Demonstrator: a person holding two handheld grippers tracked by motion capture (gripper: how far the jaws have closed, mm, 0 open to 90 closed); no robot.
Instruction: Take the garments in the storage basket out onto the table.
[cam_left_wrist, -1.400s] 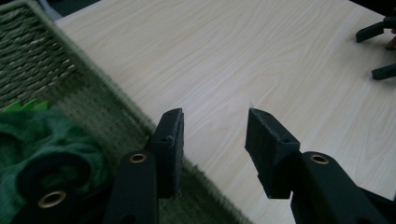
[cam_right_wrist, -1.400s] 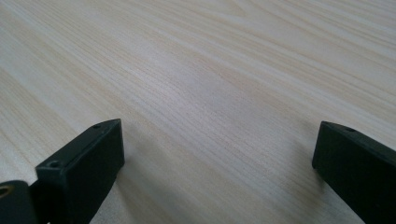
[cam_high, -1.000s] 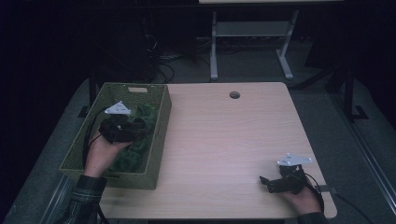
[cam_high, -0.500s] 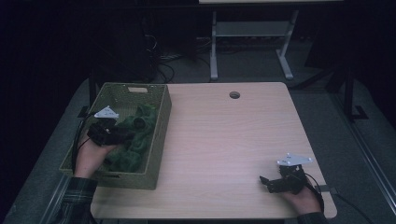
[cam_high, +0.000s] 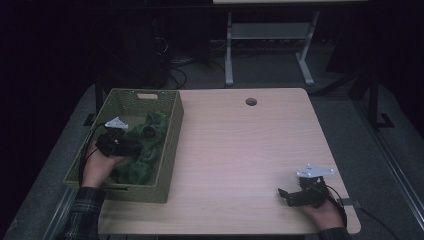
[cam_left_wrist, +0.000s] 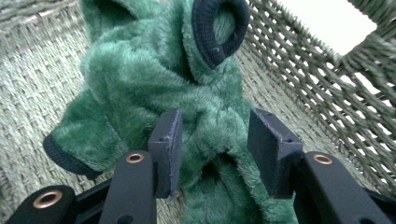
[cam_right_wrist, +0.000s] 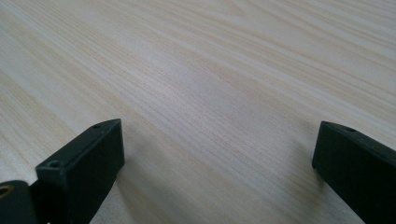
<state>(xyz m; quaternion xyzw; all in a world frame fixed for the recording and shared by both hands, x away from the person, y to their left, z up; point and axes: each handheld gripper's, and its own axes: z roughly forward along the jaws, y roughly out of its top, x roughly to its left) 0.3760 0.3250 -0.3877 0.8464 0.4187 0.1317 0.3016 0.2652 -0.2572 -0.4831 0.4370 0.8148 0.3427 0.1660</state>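
Green fleece garment (cam_left_wrist: 154, 88): I see it bunched inside the woven basket (cam_high: 172, 131) at the left of the high view, its dark ribbed cuff (cam_left_wrist: 219, 28) toward the top of the left gripper view.
Left gripper (cam_high: 131, 149): I have it down in the basket at left centre of the high view; its jaws have just been opening and stand partway apart, with a fold of the fleece between them; I cannot tell whether the pads press on it.
Right gripper (cam_high: 284, 195): I hold it low over the table (cam_high: 240, 145) at the lower right of the high view, jaws wide with bare wood between them.
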